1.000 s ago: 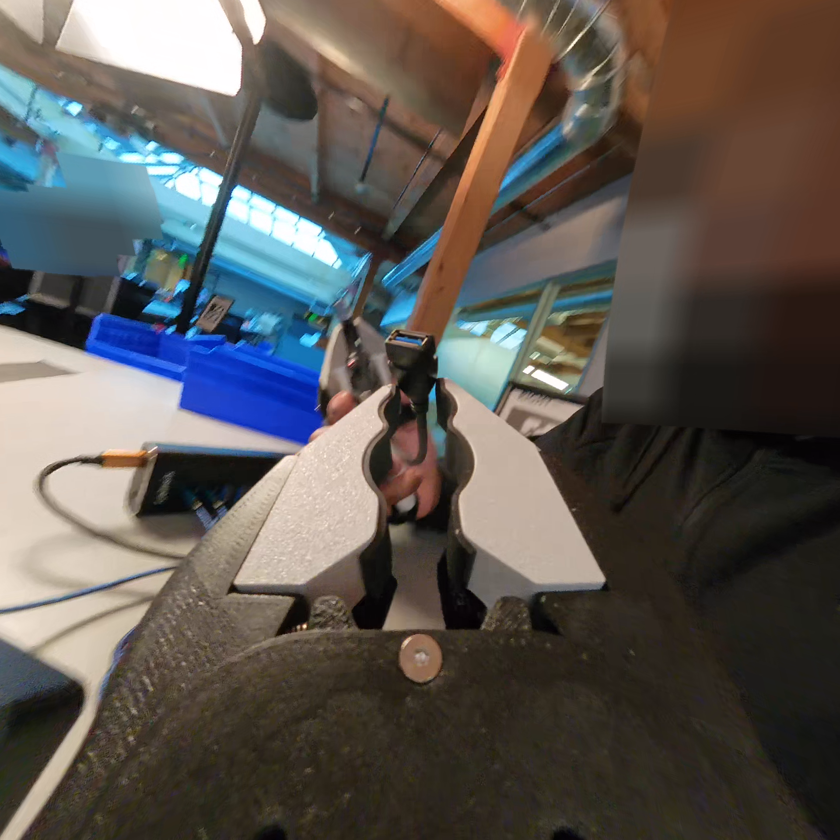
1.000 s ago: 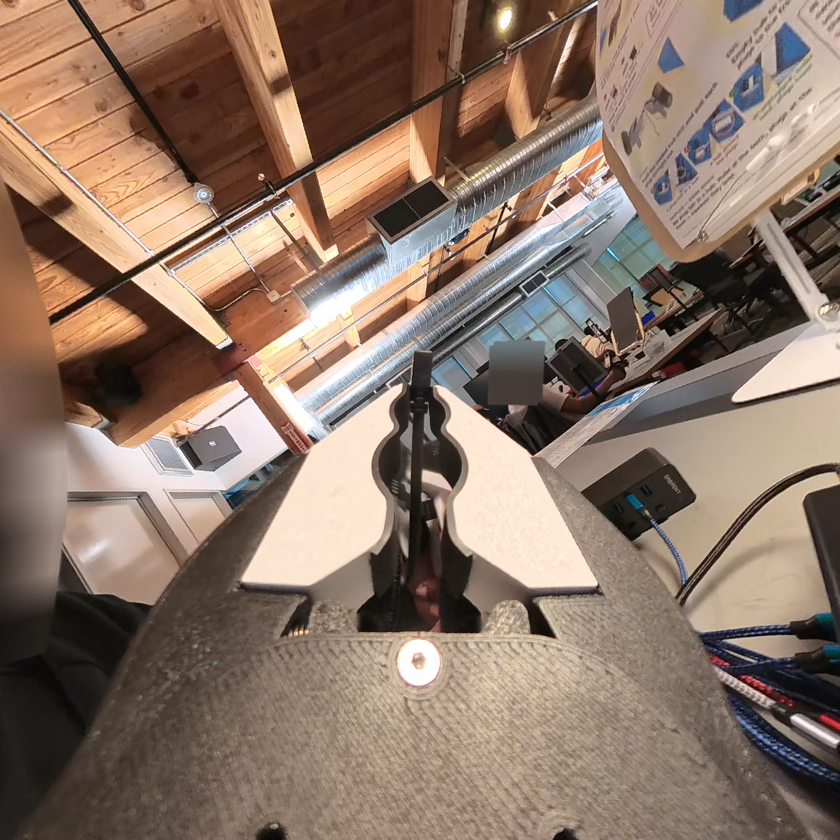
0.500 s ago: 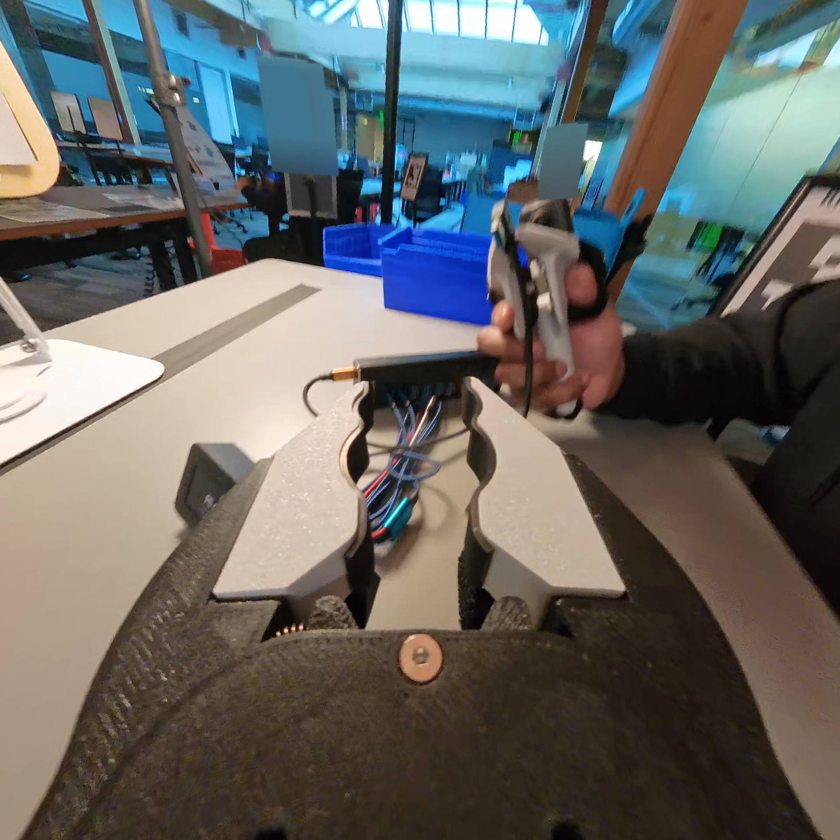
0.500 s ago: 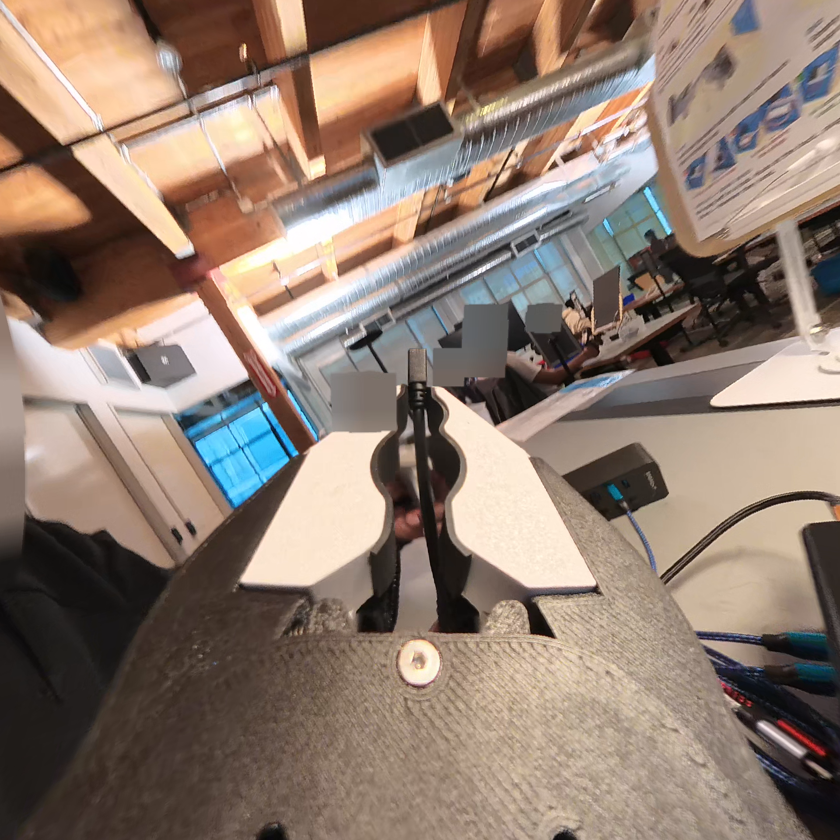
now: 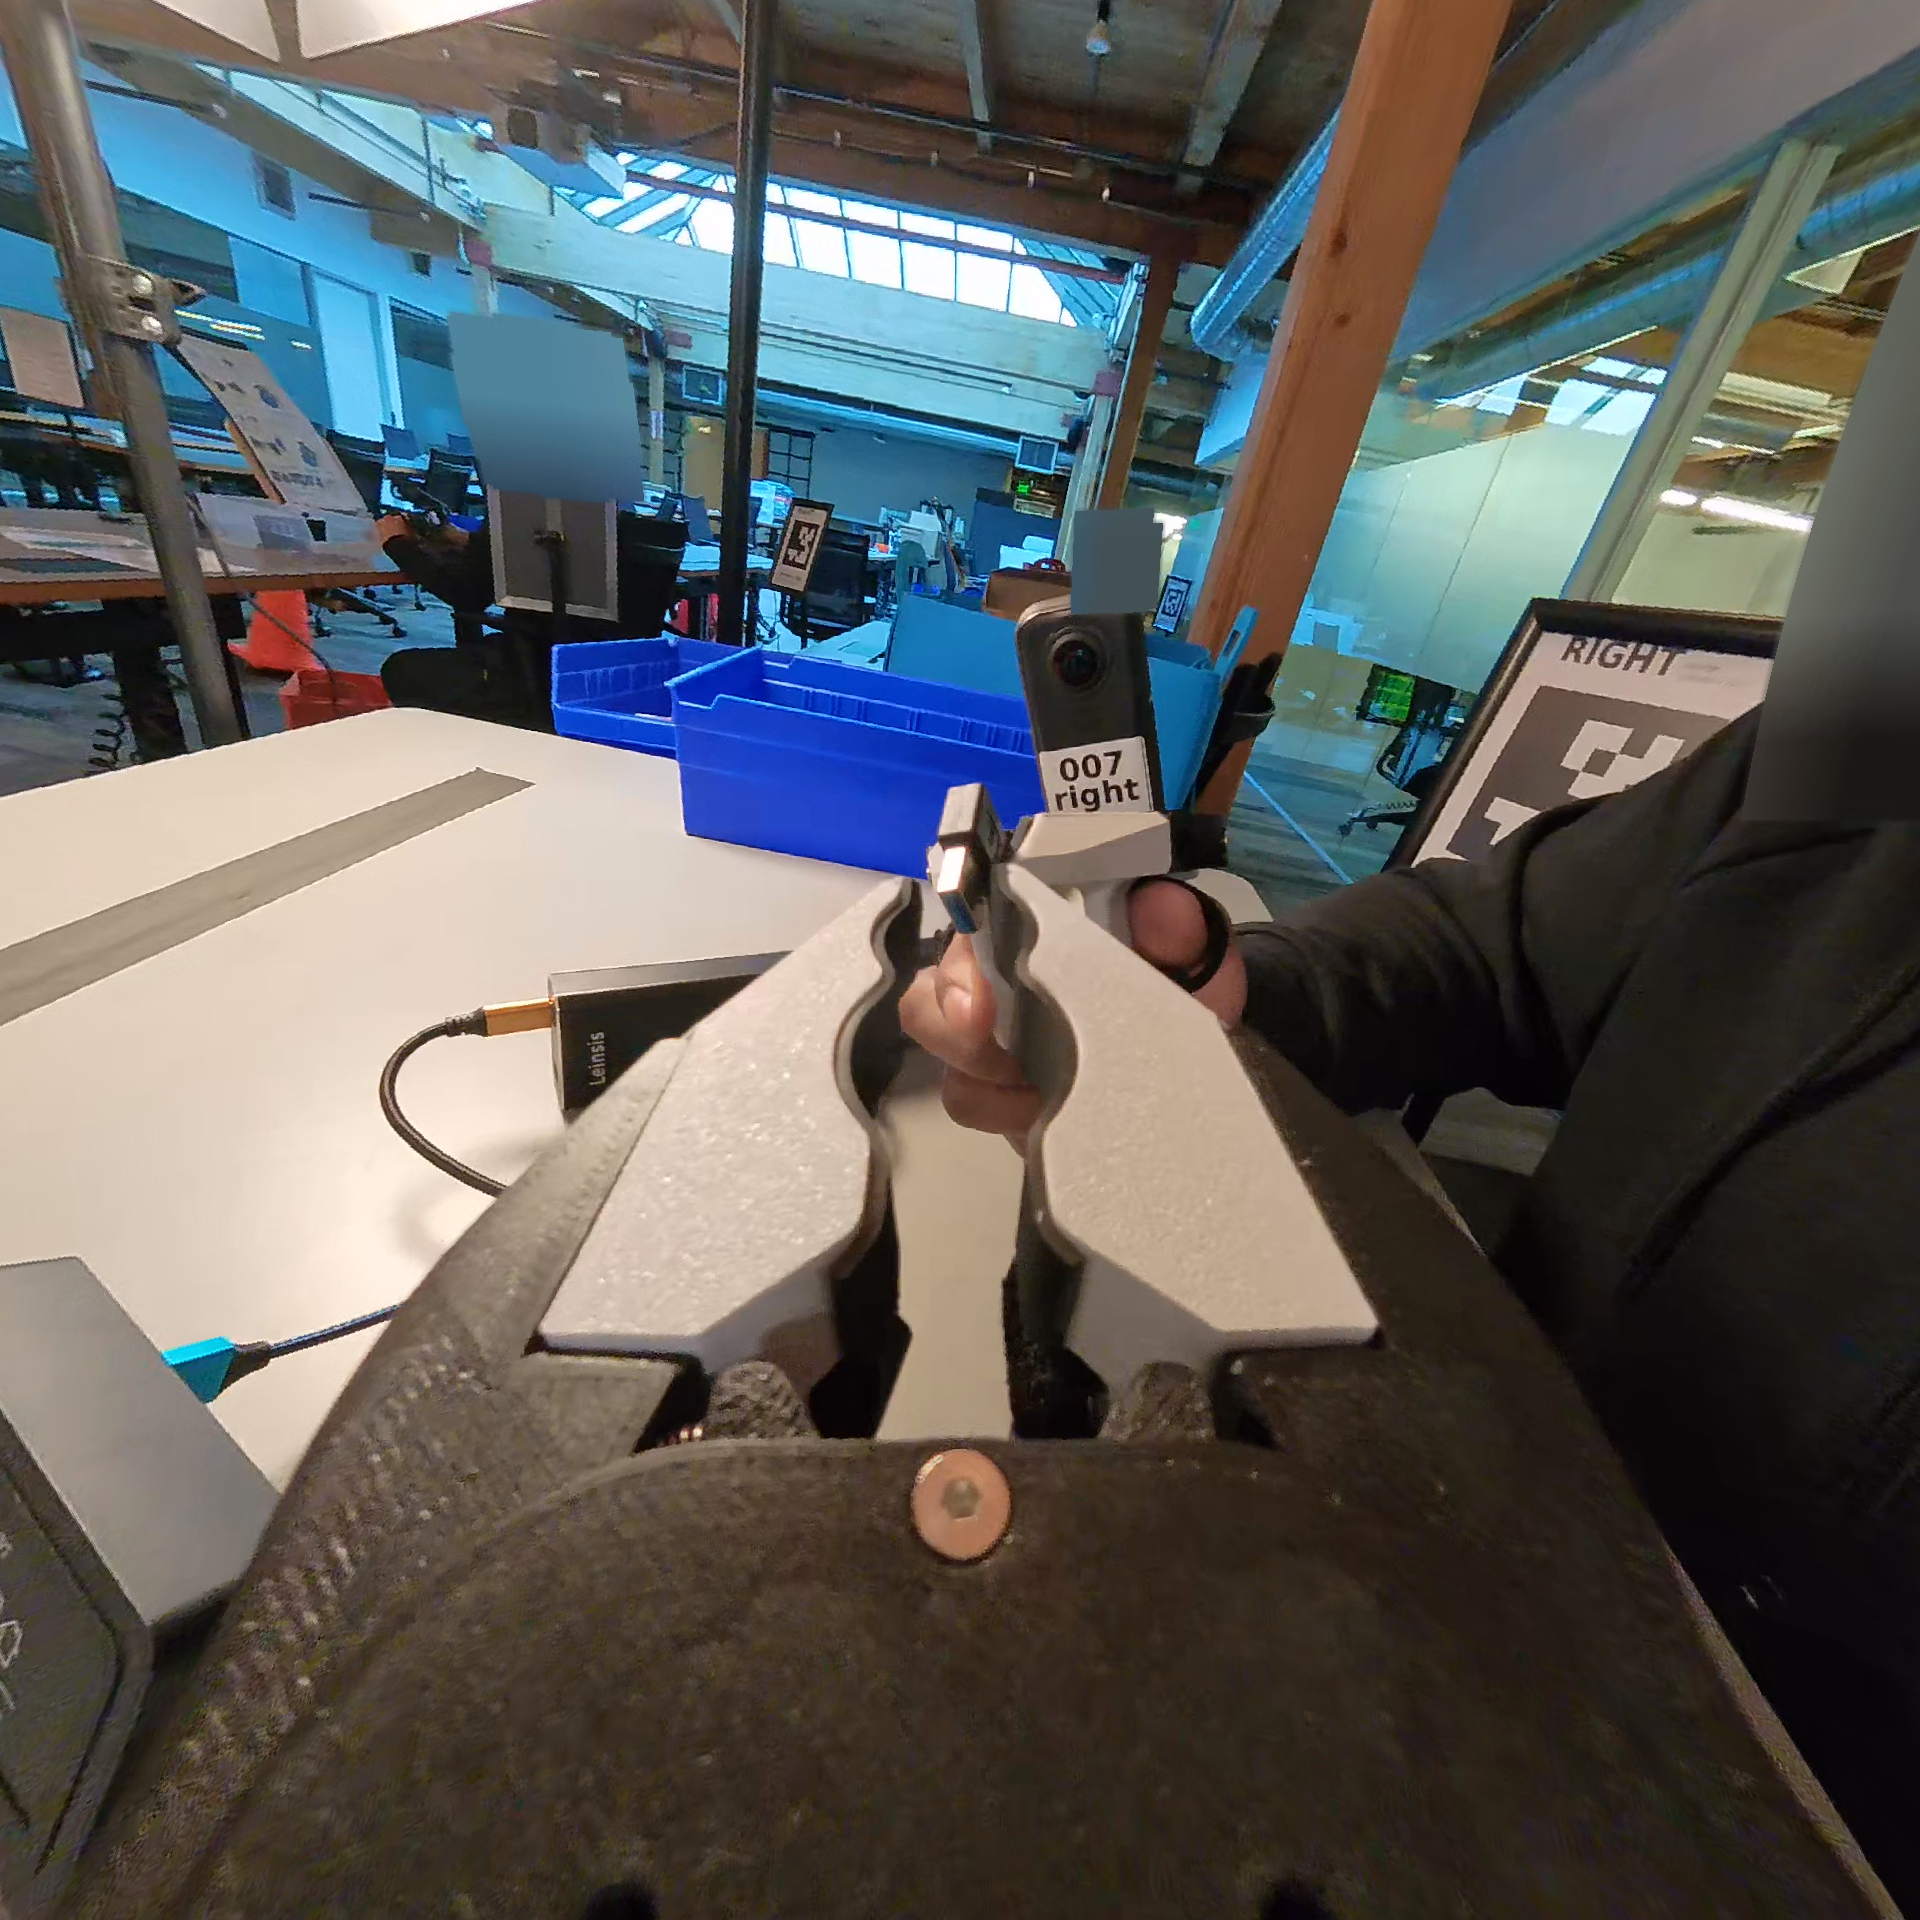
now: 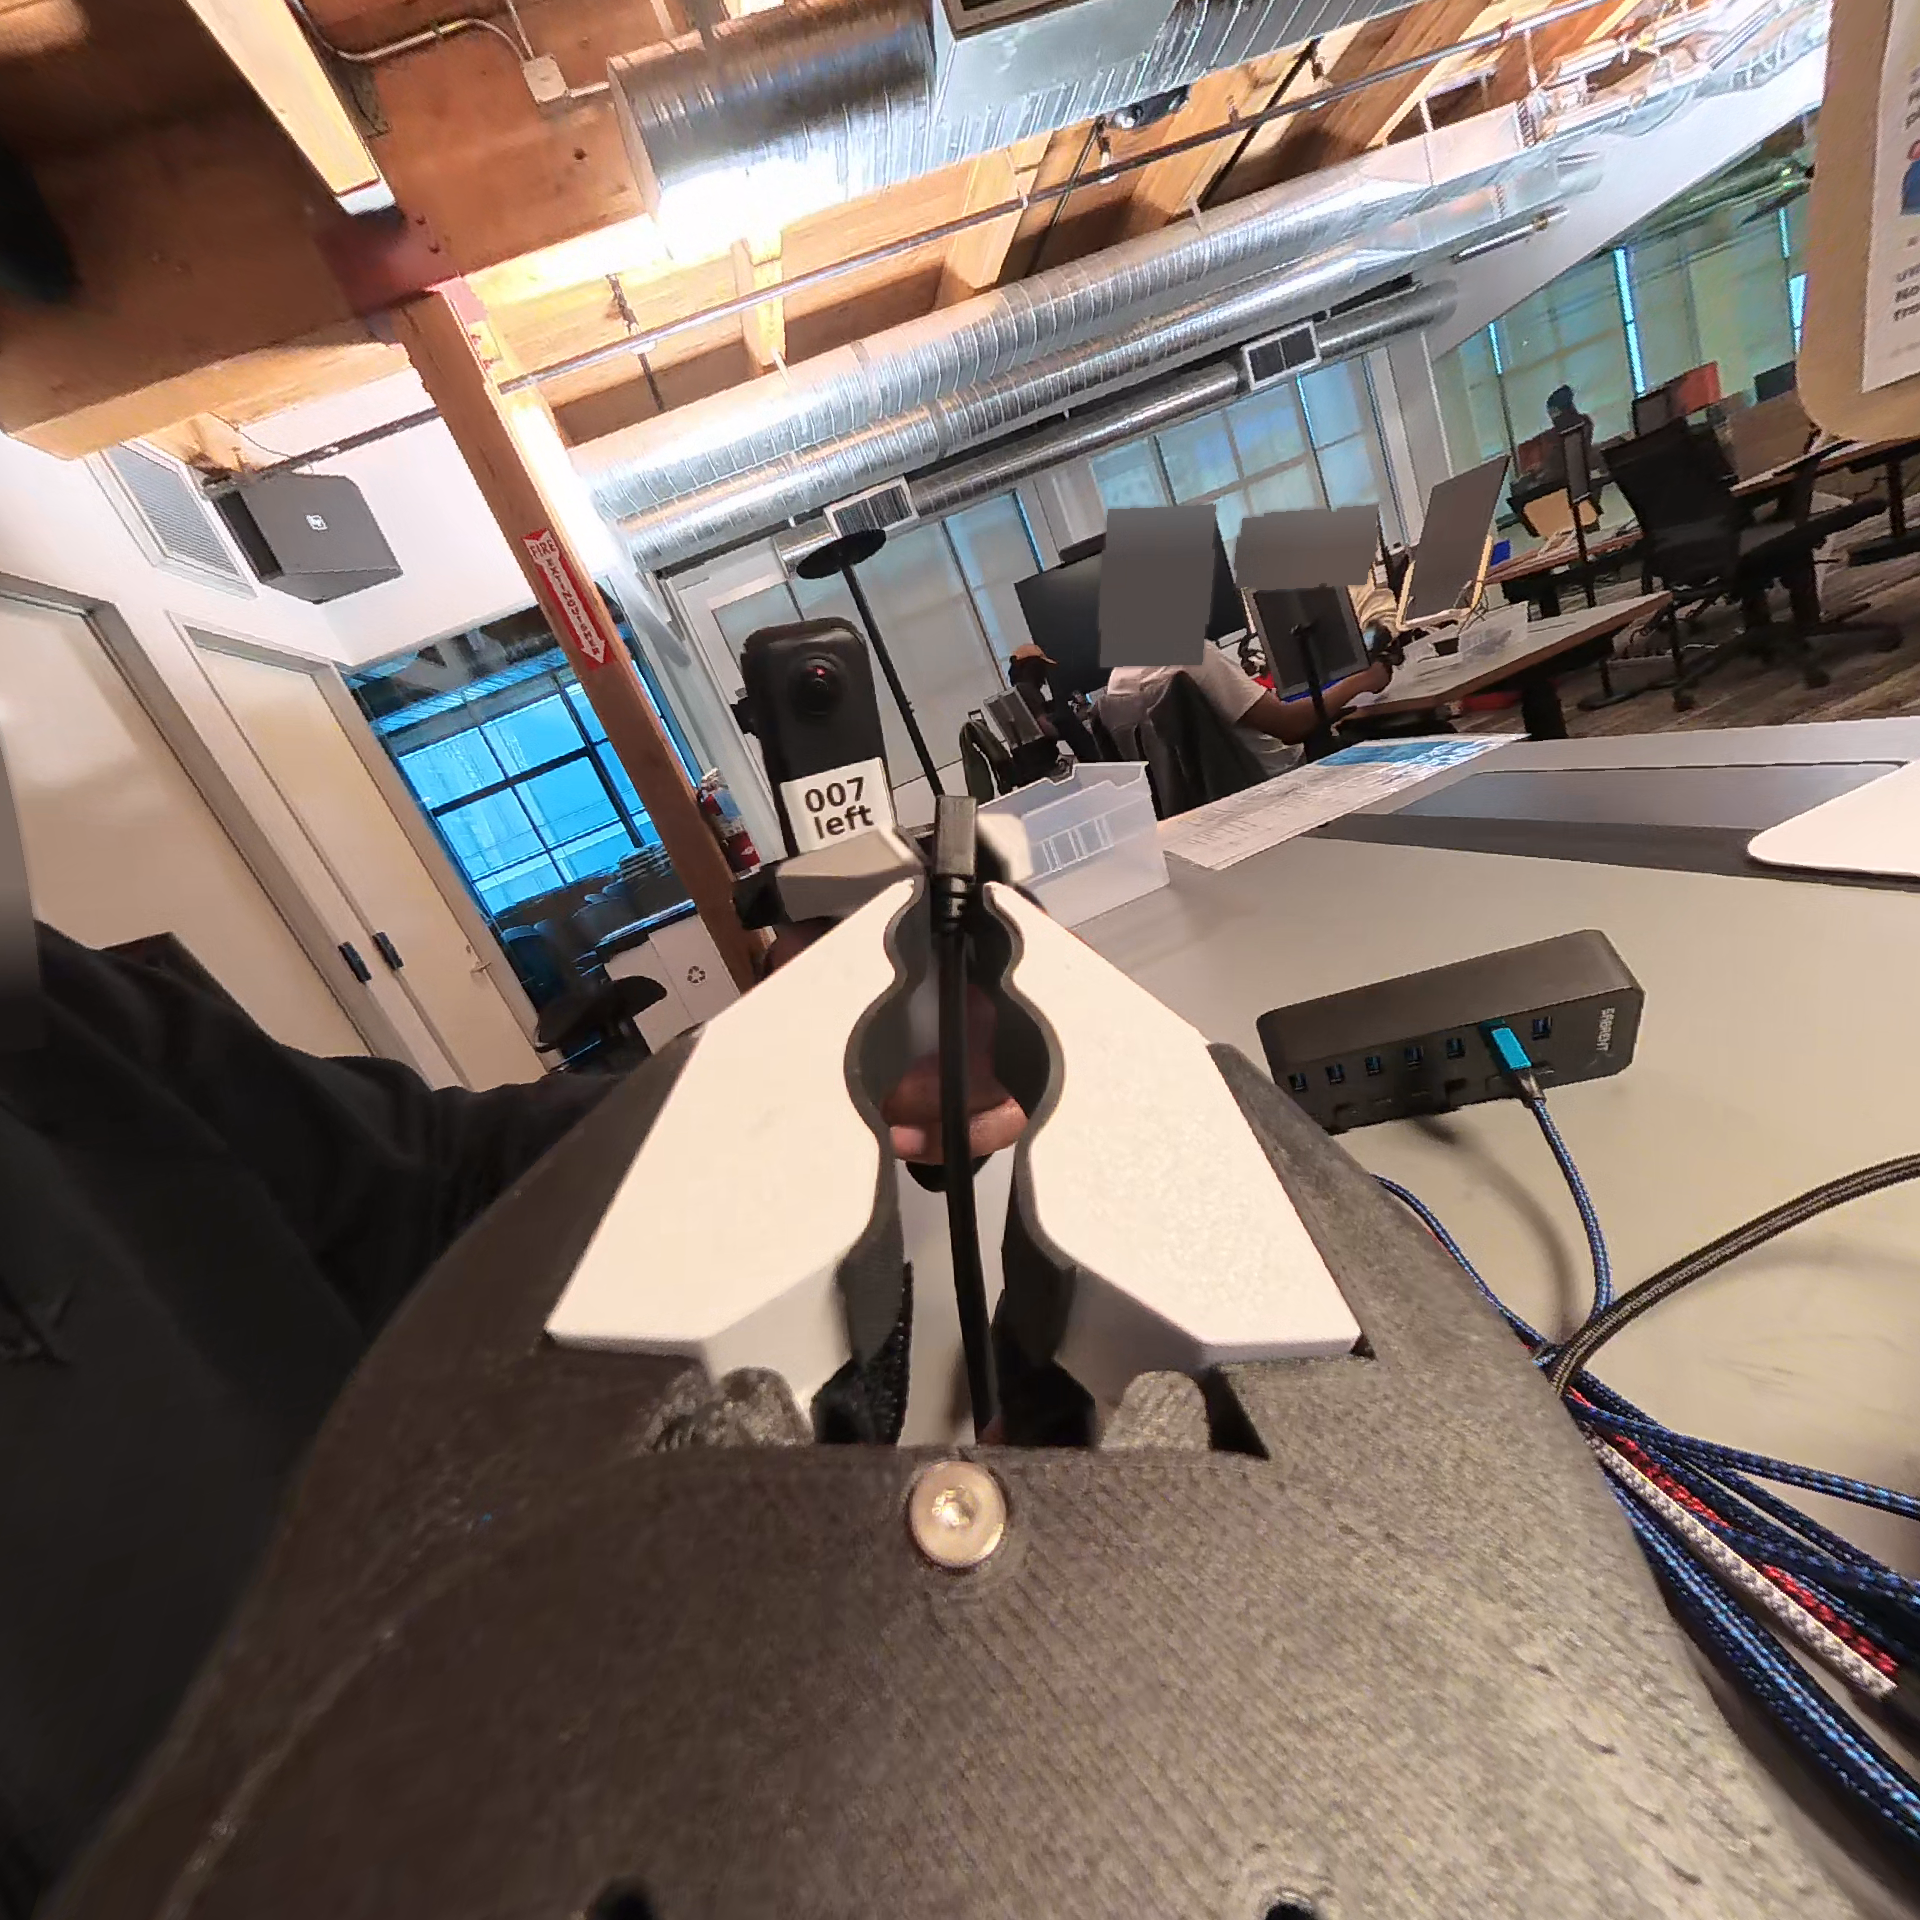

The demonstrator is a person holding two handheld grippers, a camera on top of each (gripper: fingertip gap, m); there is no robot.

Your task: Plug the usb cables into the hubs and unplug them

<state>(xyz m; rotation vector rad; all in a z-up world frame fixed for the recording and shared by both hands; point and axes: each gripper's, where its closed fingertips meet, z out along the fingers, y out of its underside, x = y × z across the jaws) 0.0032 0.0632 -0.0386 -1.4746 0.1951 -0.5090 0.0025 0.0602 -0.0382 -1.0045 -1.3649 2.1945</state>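
A black USB cable [image 6: 961, 1122] runs up between my right gripper's [image 6: 956, 894] fingers, which are shut on it just below its plug [image 6: 954, 831]. My left gripper [image 5: 958, 899] faces the right one, its narrowed tips pinching the same plug [image 5: 961, 857], whose metal end points up. Both are held above the table. Each gripper shows in the other's view: the right [image 5: 1091, 847] and the left [image 6: 842, 873]. A black hub [image 5: 665, 1008] with a gold-ended cable lies behind. A long black hub [image 6: 1455, 1039] holds a teal plug [image 6: 1507, 1049].
A bundle of braided cables [image 6: 1714, 1507] lies at the right. Another dark hub [image 5: 94, 1455] with a teal plug [image 5: 197, 1366] is at the lower left. Blue bins [image 5: 831, 769], a clear bin [image 6: 1081, 831] and a framed marker sign [image 5: 1590, 727] stand around the grey table [image 5: 260, 883]. Less than 4 cm separates the two grippers' tips.
My left gripper let go of the plug, swung open over the table, then came back and closed on the plug. My right gripper kept the cable and tilted down toward the table.
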